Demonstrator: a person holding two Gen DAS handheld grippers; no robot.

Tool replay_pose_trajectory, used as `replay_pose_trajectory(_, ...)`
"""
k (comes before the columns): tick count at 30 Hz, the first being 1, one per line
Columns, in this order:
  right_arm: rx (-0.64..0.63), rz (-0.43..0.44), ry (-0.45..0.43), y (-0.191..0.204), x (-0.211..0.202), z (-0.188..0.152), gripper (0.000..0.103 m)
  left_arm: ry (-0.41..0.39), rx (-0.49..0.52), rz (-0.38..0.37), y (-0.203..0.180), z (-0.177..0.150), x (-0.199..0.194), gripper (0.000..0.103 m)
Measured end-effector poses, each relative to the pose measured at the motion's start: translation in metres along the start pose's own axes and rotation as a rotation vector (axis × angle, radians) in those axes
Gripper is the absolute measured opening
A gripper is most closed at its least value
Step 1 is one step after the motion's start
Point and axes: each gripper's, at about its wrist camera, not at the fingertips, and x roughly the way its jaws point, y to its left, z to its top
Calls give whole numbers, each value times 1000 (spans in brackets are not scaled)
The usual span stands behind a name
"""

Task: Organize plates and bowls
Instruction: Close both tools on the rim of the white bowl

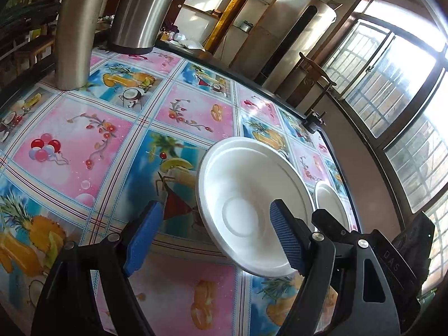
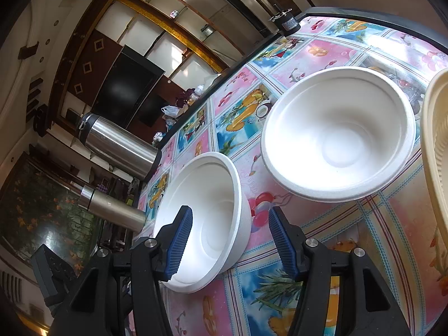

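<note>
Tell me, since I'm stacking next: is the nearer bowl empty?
Empty: the nearer bowl shows only its bare white inside, sitting upright on the table.

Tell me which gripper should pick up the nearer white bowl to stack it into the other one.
Probably either: each open gripper straddles that bowl's wall. The right gripper gets a slight edge, since its view shows both the nearer bowl and the second bowl close beside it. The left gripper straddles the opposite rim.

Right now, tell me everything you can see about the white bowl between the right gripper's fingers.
The white foam bowl is plain, matte and empty, with a rolled rim and a flat round base. It sits upright on the patterned tablecloth, apart from the second white bowl. The right gripper straddles its near wall, jaws open, not visibly squeezing it.
</note>
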Motion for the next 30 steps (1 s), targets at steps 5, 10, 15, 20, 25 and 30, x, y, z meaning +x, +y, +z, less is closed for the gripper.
replay_pose_trajectory(5,0,-3,-2,0,1,0,60,-3,2,7,0,0,0,79)
replay_pose_trajectory(10,-4,-7,-2,0,3,-1,60,-2,7,14,-1,-1,1,79)
replay_pose_trajectory(15,-14,-6,-2,1,5,-1,60,-5,15,18,-2,-1,2,79)
replay_pose_trajectory(20,-19,-7,3,4,8,-2,60,-6,22,21,-2,-1,2,79)
replay_pose_trajectory(25,-21,-9,3,4,10,-1,60,-7,31,25,-3,-2,2,79)
replay_pose_trajectory(30,-23,-13,0,4,12,-1,60,-6,35,36,-2,-2,3,79)
